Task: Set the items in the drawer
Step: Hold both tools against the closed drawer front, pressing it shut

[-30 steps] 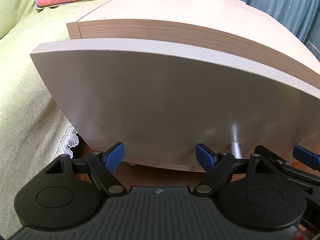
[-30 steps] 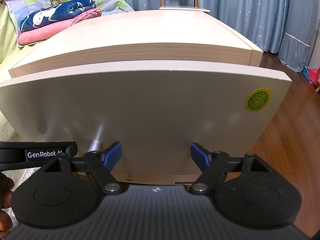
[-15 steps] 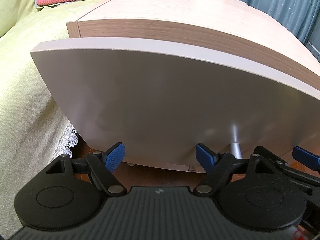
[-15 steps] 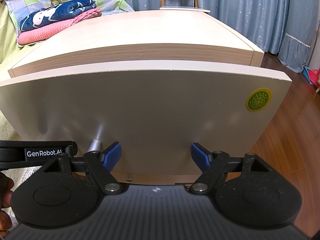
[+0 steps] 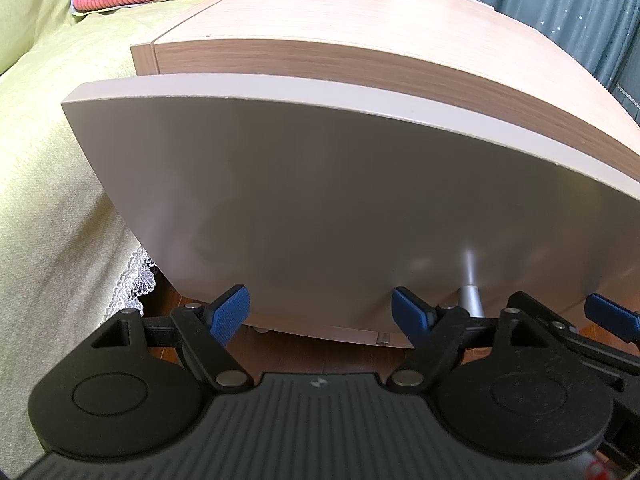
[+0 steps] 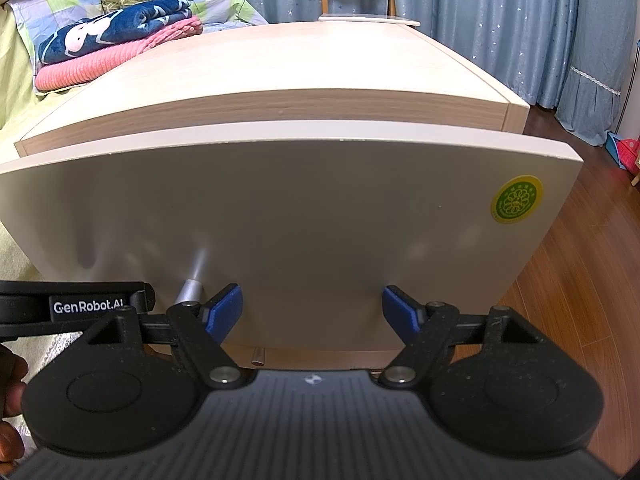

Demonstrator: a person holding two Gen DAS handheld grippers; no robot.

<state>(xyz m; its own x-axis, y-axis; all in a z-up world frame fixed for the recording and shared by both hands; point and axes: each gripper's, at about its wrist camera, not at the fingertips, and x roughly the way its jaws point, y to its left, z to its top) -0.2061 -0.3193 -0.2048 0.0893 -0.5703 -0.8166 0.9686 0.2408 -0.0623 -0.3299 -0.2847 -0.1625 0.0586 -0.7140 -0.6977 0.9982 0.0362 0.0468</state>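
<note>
A pale drawer front (image 5: pixel 340 208) (image 6: pixel 280 220) fills both views, standing slightly out from the wood-grain cabinet top (image 5: pixel 360 40) (image 6: pixel 280 68). A short metal handle (image 5: pixel 470 300) (image 6: pixel 190 290) sticks out low on the front. My left gripper (image 5: pixel 320 310) is open, close to the lower front, just left of the handle. My right gripper (image 6: pixel 312 308) is open too, just right of the handle. Nothing lies between either pair of blue fingertips (image 5: pixel 230 312) (image 6: pixel 222 310). The drawer's inside is hidden. A round green-yellow sticker (image 6: pixel 517 199) marks the front's right side.
A yellow-green bedspread (image 5: pixel 48 168) with lace trim lies left of the cabinet, with folded pink and blue blankets (image 6: pixel 116 48) behind. Blue curtains (image 6: pixel 500 12) hang at the back. Wooden floor (image 6: pixel 580 300) runs to the right. A hand (image 6: pixel 10 400) shows at the lower left.
</note>
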